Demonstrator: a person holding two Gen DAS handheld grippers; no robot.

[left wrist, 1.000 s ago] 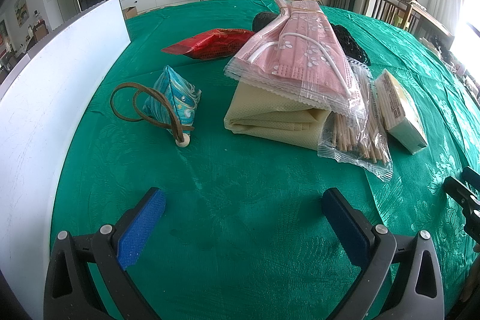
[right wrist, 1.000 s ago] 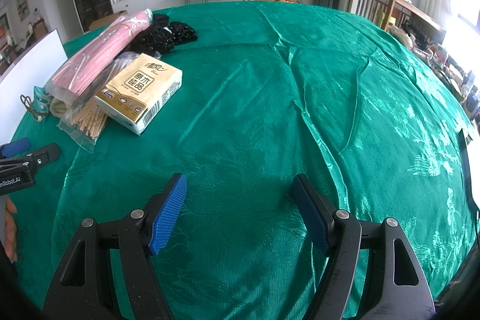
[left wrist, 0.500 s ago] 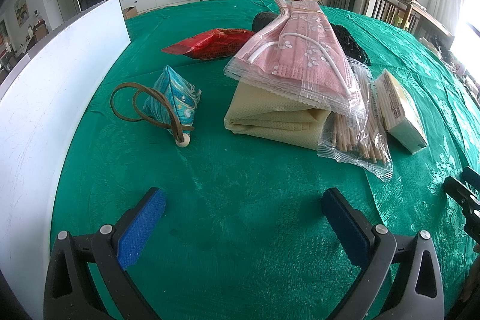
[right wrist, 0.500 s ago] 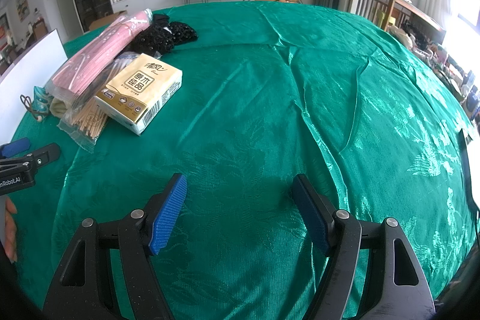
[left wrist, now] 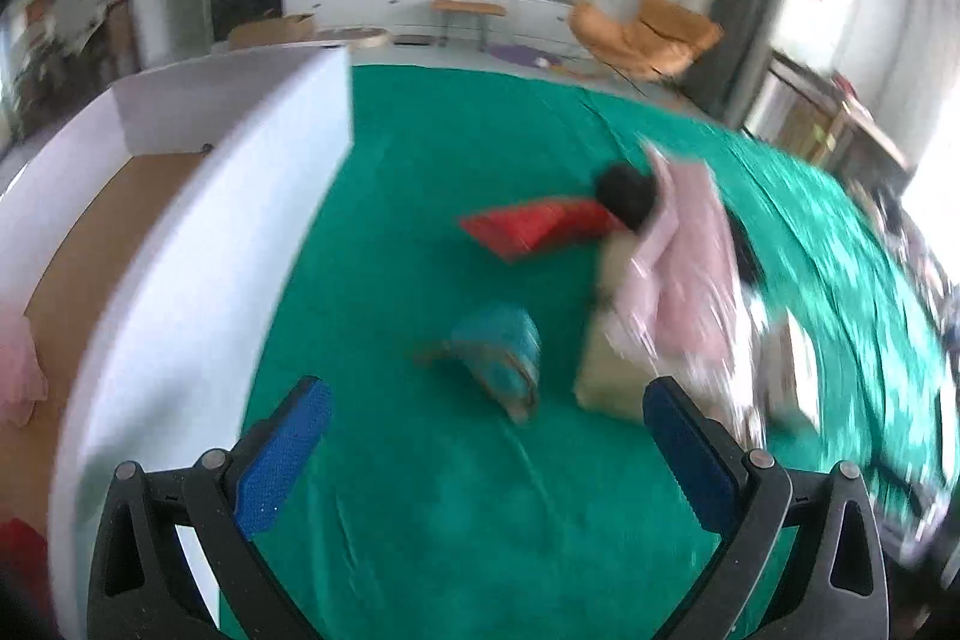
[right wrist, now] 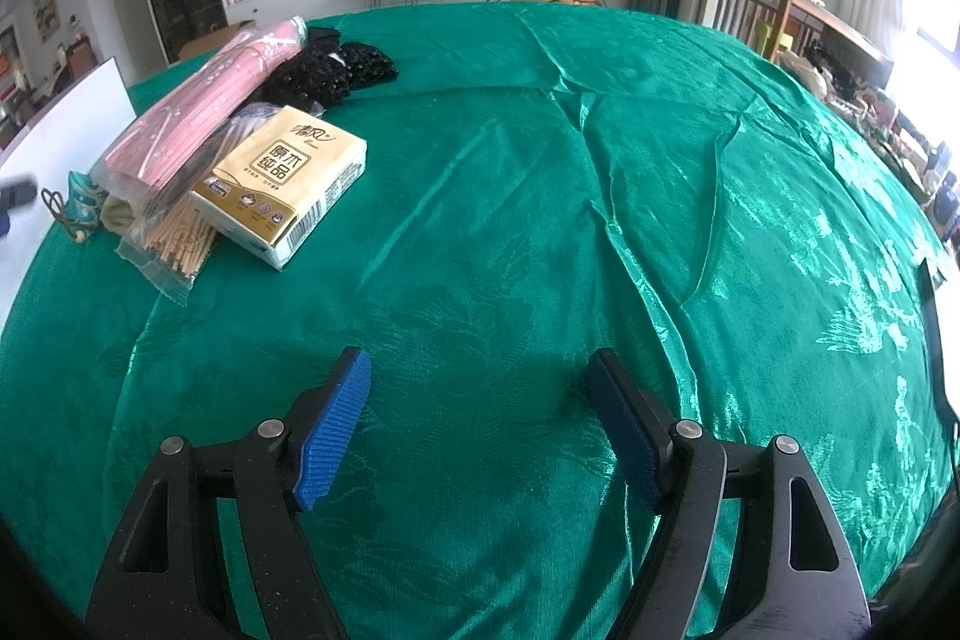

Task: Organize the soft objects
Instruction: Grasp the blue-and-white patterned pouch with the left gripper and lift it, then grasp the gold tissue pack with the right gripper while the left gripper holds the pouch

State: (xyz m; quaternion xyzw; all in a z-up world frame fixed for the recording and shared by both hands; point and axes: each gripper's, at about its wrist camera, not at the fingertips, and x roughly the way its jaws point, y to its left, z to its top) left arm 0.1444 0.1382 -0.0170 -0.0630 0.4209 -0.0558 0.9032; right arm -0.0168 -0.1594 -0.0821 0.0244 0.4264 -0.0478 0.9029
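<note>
The left wrist view is blurred by motion. My left gripper hangs open and empty over the green cloth, beside a white box. Beyond its fingers lie a blue pouch with a brown cord, a folded beige cloth, a pink mask pack, a red packet and a black soft item. My right gripper is over bare cloth, its jaws opening with nothing between them. The pile lies to its far left: mask pack, black item, pouch.
A tissue pack and a bag of wooden sticks rest at the pile's near side. The white box has a brown floor with something pink in it. A green tablecloth covers the table.
My left gripper has risen and swung left toward the white box, whose inside now shows. The pile sits lower and to the right in its view. The right gripper's view is unchanged.
</note>
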